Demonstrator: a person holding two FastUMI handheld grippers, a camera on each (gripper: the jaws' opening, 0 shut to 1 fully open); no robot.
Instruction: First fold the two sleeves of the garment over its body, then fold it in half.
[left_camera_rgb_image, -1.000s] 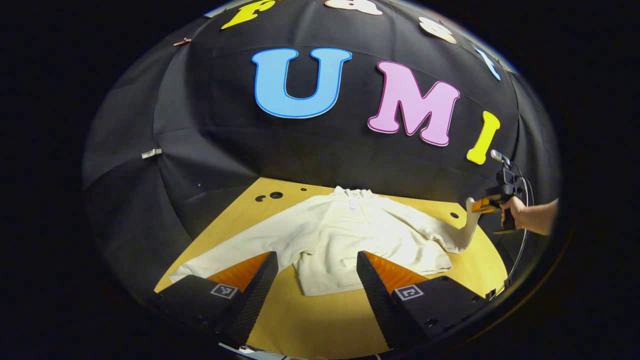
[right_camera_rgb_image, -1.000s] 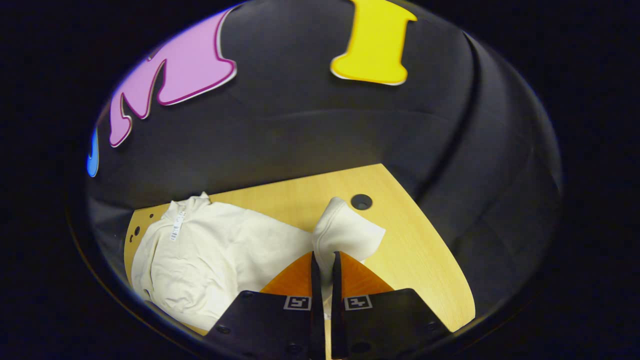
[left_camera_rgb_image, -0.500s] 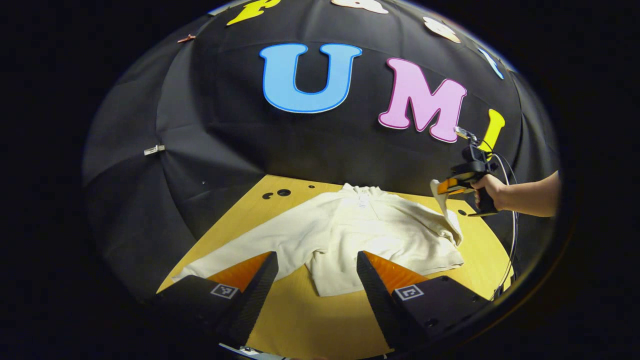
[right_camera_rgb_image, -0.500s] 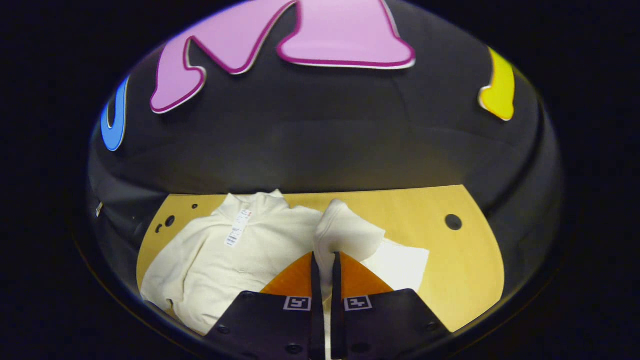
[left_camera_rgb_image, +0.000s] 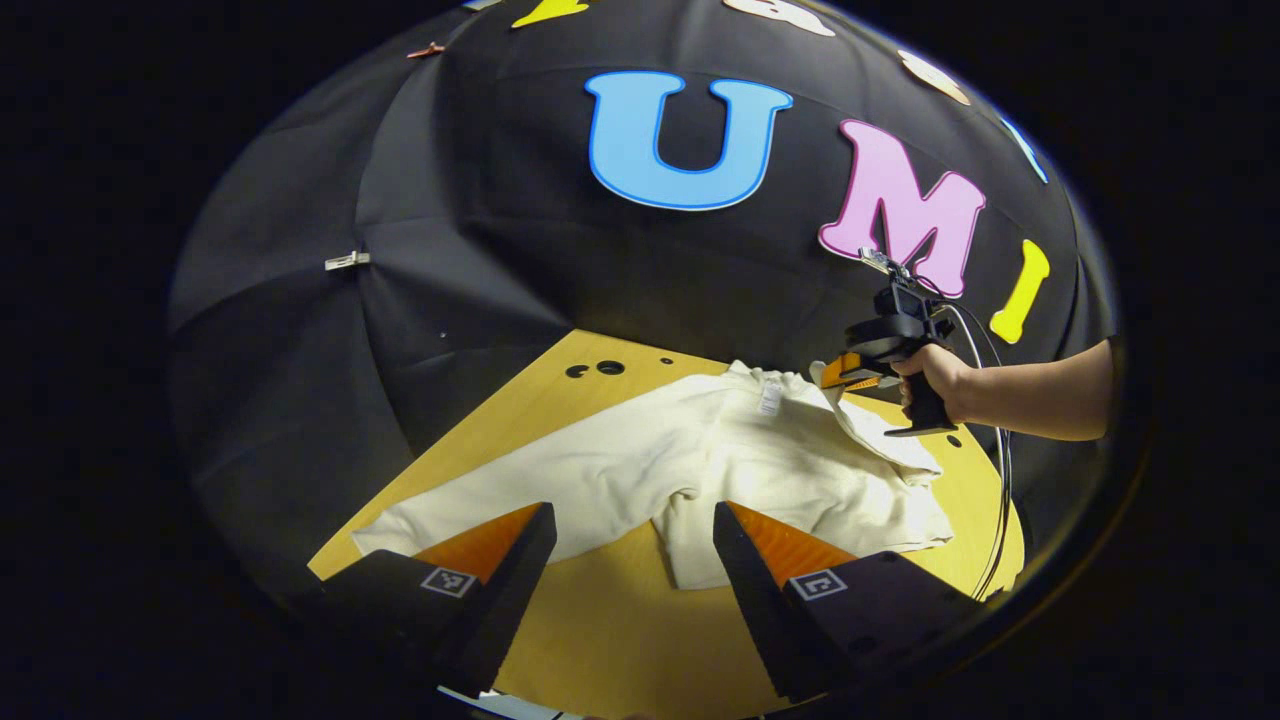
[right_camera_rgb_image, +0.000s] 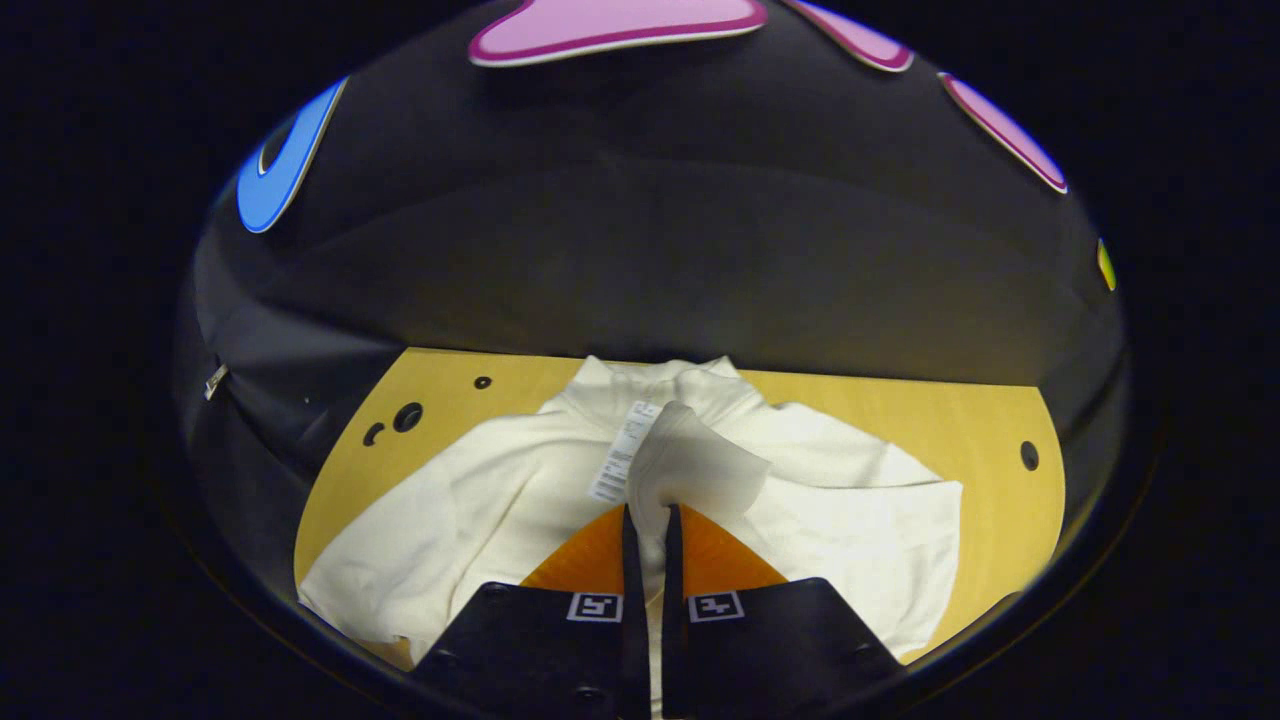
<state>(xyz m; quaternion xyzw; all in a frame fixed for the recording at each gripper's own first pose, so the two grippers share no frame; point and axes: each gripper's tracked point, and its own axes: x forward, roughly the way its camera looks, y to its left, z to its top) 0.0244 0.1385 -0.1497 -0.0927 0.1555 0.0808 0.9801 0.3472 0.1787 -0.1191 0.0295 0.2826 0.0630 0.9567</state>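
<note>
Wooden table (right_camera_rgb_image: 960, 420), garment (right_camera_rgb_image: 480, 500) (label (right_camera_rgb_image: 620, 452) unreadable)

garment (right_camera_rgb_image: 480, 500) hem behind right tongs (right_camera_rgb_image: 648, 515), left sleeve (left_camera_rgb_image: 520, 485) cuff behind left tongs (left_camera_rgb_image: 630, 520)

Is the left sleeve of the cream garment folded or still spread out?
Spread out. In the left gripper view the long cream sleeve lies flat on the wooden table, away from the garment's body, beyond the open left gripper.

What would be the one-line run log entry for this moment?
stage: first sleeve fold | right gripper: shut on sleeve cuff, above cream fabric sweatshirt | left gripper: open | other sleeve: flat on wooden table
</note>
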